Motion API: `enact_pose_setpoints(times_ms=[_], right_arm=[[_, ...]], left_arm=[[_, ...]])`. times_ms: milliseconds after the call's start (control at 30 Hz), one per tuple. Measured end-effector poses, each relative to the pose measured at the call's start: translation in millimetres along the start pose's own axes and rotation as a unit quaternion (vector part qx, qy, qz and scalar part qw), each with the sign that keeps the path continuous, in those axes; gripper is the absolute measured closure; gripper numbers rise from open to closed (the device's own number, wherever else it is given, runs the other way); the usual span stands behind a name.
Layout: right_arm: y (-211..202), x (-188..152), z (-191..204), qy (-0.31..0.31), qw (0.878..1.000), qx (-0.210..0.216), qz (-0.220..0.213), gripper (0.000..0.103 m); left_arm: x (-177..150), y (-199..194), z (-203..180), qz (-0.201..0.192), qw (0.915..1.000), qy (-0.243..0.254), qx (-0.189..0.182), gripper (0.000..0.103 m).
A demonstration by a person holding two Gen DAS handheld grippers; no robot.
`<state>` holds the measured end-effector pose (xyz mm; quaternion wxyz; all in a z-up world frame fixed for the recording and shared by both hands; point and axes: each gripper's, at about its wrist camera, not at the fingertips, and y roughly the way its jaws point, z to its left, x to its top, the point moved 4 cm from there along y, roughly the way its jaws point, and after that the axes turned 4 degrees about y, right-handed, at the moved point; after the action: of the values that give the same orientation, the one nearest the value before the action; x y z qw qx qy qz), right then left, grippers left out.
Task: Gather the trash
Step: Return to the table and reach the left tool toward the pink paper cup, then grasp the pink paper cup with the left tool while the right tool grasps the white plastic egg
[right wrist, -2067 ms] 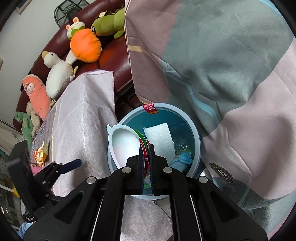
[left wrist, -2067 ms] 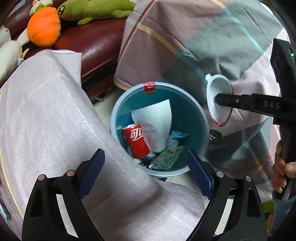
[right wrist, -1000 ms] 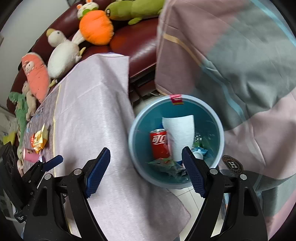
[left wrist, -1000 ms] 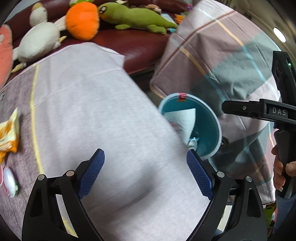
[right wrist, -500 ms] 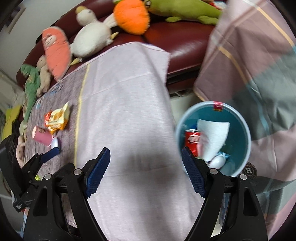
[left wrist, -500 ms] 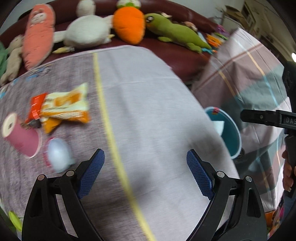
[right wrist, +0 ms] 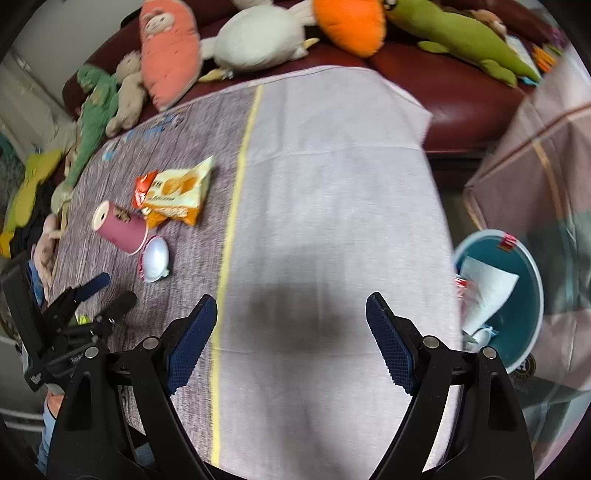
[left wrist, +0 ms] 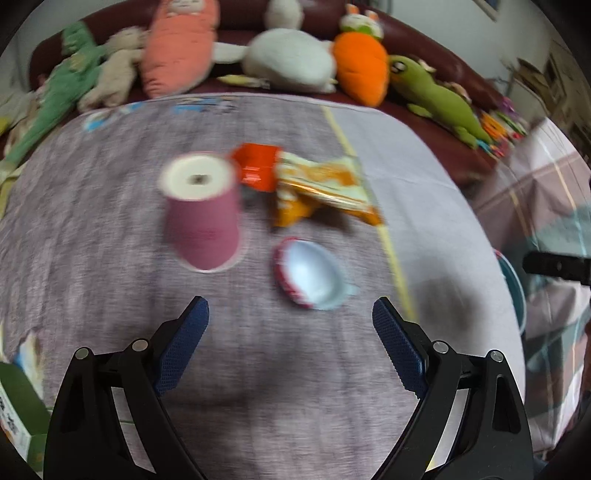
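left view: left hand-held gripper (left wrist: 290, 314) wide, empty; pink cup (left wrist: 201, 216), snack wrapper (left wrist: 317, 188), egg-shaped shell (left wrist: 312, 273) just ahead on desk (left wrist: 110, 221) | right view only: bin (right wrist: 517, 295) contents right of right hand-held gripper (right wrist: 290, 314), jaws just opening, empty, wide; trash ahead-left

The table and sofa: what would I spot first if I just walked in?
Probably the row of plush toys on the sofa, above all the orange carrot and the green lizard. Next, the litter on the table: a pink cup, a snack wrapper and a white lid. A blue bin of rubbish stands beside the table.
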<state>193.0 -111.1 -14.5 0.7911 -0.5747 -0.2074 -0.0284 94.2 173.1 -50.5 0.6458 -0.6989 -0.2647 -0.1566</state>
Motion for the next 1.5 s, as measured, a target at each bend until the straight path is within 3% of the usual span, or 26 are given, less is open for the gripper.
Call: enact_pose_setpoints(times_ms=[133,300,600,833,900,933,967,1500], right_arm=[[15,0,26,-0.015,1.000,0.005,0.014,0.024],[37,0,51,-0.031,0.999,0.010,0.032,0.024],[66,0,61,-0.029,0.998,0.008,0.059,0.024],[85,3,74,-0.038,0.996,0.015,0.073,0.024],[90,3,78,-0.043,0.996,0.017,0.076,0.024],[91,3,81,-0.046,0.996,0.018,0.077,0.024],[93,3,83,-0.048,0.996,0.020,0.079,0.024],[128,9,158,-0.131,0.986,0.045,0.093,0.024]], left_arm=[[6,-4,39,-0.012,0.9993,-0.030,0.018,0.012],[24,3,59,-0.021,0.9989,-0.027,0.031,0.012],[49,36,60,-0.015,0.9989,-0.010,0.042,0.012],[50,54,59,-0.004,0.9994,-0.012,0.031,0.012],[48,57,60,-0.002,0.9994,-0.015,0.030,0.016],[46,59,61,0.000,0.9995,-0.017,0.028,0.025],[45,61,62,0.003,0.9995,-0.018,0.025,0.042],[11,21,99,0.004,0.9985,-0.043,0.035,0.043]])
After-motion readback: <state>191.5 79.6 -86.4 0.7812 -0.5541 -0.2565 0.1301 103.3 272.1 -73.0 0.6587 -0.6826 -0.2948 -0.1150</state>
